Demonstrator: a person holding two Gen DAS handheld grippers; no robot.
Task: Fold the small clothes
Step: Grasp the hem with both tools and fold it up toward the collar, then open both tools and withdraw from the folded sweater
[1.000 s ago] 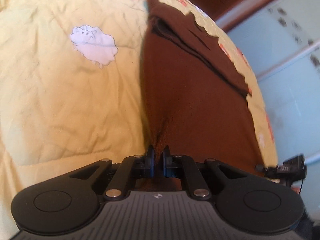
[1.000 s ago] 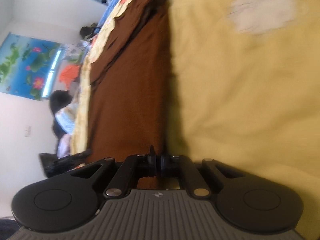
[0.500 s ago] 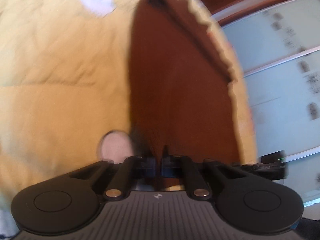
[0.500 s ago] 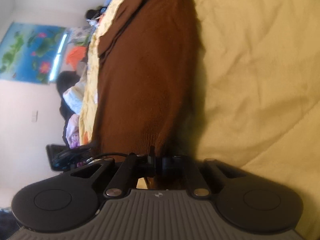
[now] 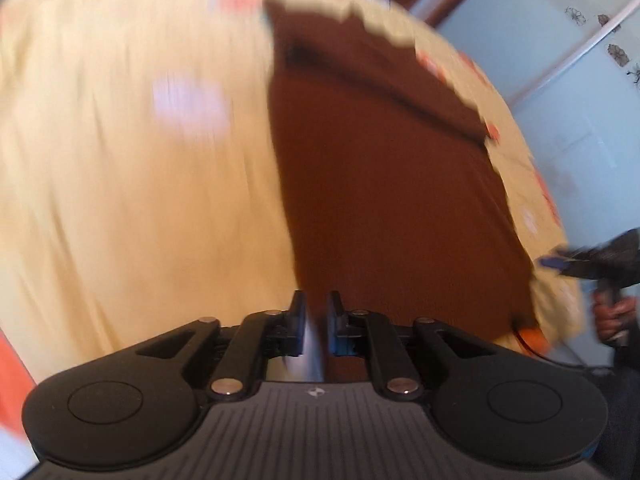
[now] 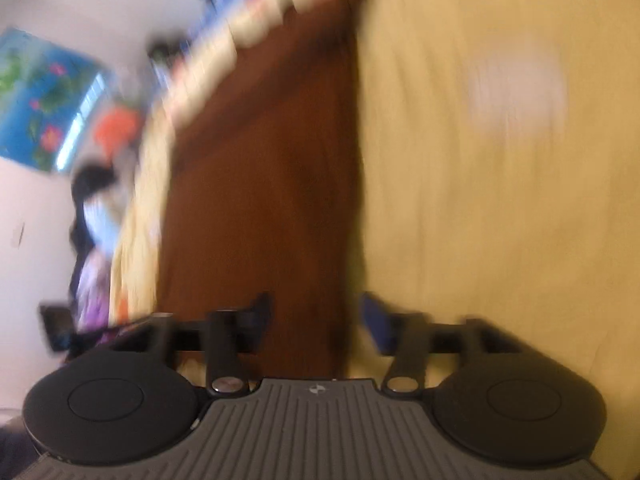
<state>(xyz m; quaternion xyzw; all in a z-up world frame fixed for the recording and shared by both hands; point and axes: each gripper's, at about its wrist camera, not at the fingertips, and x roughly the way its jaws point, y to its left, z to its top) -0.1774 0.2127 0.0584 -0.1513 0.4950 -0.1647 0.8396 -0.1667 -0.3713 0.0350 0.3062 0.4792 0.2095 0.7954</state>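
Observation:
A brown knit garment (image 5: 384, 184) lies flat and folded lengthwise on a yellow bedspread (image 5: 120, 200). It also shows in the right wrist view (image 6: 264, 184). My left gripper (image 5: 317, 312) hovers over the garment's near edge with its jaws a narrow gap apart and nothing between them. My right gripper (image 6: 316, 316) is open wide over the garment's near end, with no cloth in it. The other gripper (image 5: 600, 264) shows at the right edge of the left wrist view. Both views are motion-blurred.
The bedspread (image 6: 500, 200) has a pale sheep print (image 5: 188, 104). A blue poster (image 6: 36, 100) hangs on the wall left of the bed, with clutter (image 6: 92, 216) below it. Pale wardrobe doors (image 5: 580, 60) stand to the right.
Both grippers held the brown garment's edge before. Now the right gripper has opened wide and let go, the left has parted slightly and released, and both have pulled back from the cloth.

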